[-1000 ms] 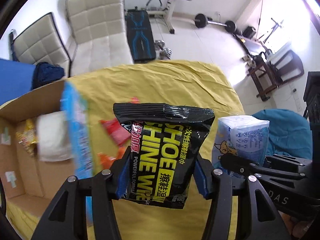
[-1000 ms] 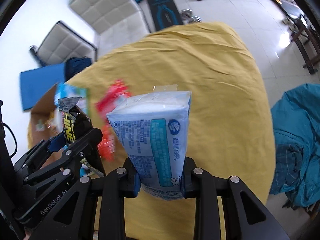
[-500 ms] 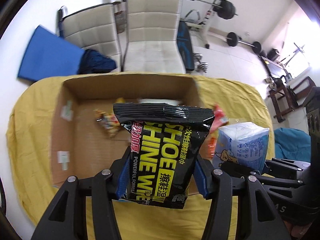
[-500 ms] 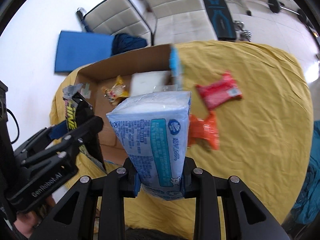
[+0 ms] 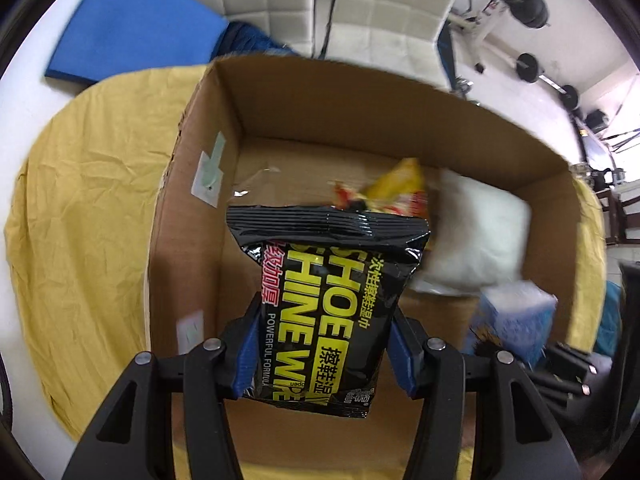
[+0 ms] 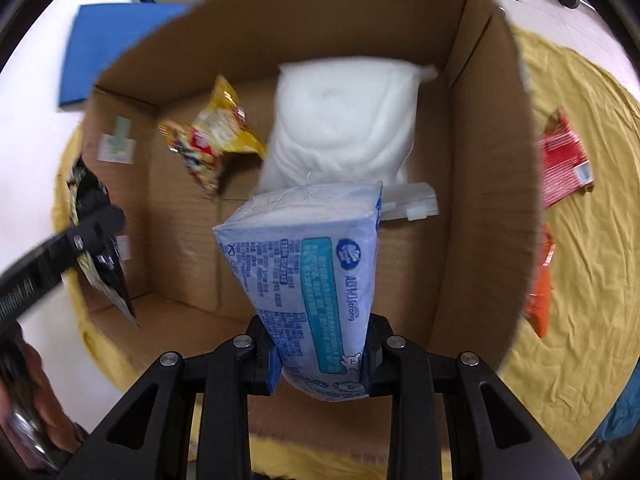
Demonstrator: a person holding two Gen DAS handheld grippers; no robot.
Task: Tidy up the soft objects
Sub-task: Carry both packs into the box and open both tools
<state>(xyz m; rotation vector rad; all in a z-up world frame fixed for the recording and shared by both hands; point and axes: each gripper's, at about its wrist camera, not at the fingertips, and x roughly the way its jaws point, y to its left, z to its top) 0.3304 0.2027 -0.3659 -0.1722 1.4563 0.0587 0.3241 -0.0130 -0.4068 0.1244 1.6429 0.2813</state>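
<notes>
My left gripper [image 5: 326, 354] is shut on a black shoe-wipes pack [image 5: 328, 304] and holds it above the open cardboard box [image 5: 192, 128]. My right gripper [image 6: 320, 360] is shut on a light blue tissue pack [image 6: 308, 272], also over the box [image 6: 480, 160]. Inside the box lie a white soft pack [image 6: 344, 116] and a yellow snack bag [image 6: 212, 136]. The left gripper and its black pack [image 6: 96, 236] show at the left of the right wrist view. The blue pack [image 5: 516, 320] shows blurred at the right of the left wrist view.
The box stands on a yellow cloth [image 6: 592, 240]. A red pack [image 6: 560, 164] and an orange pack [image 6: 540, 288] lie on the cloth right of the box. A blue mat [image 5: 132, 24] and white chairs [image 5: 384, 4] stand beyond the table.
Both grippers have moved with their packs from over the yellow cloth to above and closer to the open box. The box now fills both views.
</notes>
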